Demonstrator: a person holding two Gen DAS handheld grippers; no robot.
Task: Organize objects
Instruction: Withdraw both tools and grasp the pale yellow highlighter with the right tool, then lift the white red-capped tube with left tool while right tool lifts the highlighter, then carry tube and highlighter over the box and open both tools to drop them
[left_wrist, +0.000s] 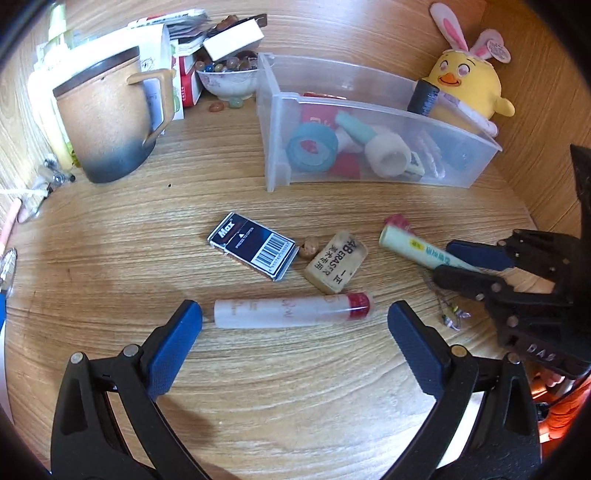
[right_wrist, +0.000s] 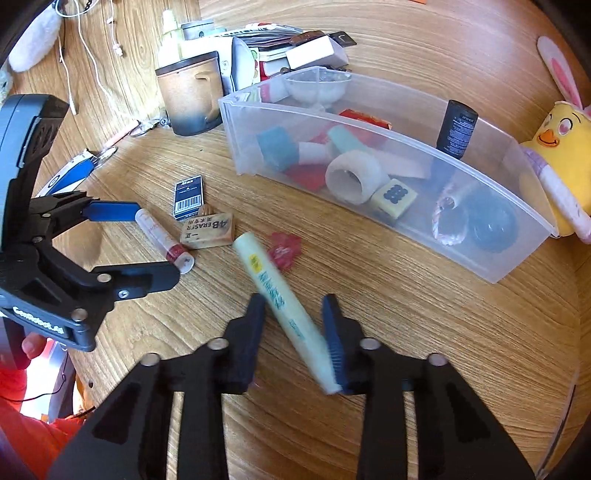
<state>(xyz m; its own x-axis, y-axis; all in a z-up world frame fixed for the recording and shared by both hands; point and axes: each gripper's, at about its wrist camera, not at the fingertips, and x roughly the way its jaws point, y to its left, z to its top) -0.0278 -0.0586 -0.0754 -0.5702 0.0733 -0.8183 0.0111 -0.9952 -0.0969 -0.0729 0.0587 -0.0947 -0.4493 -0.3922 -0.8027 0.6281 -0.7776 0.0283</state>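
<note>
Wood-grain desk (left_wrist: 110, 258) carries the clutter we are sorting into the clear plastic bin (left_wrist: 280, 147) at the back. On the left, our left gripper (left_wrist: 295, 321) stands wide open and holds nothing, its blue pads level with the two ends of a frosted white tube with a red cap (left_wrist: 291, 312) lying flat on the desk; whether they touch it we cannot tell. Beside that lie a dark blue staple box (left_wrist: 253, 249), a small tan bead (left_wrist: 311, 247) and a worn beige eraser (left_wrist: 336, 262). Further right, our right gripper (right_wrist: 293, 332) has nearly closed around a pale yellow-green tube with green print (right_wrist: 280, 295); the right pad touches the tube, while contact on the left looks incomplete. We judge the step to be the pickup of this tube, its far end beside a red flower-shaped trinket (right_wrist: 284, 249). The next move calls for a firm squeeze, then a lift over the bin wall. It looks smooth and round, likely to roll.
</note>
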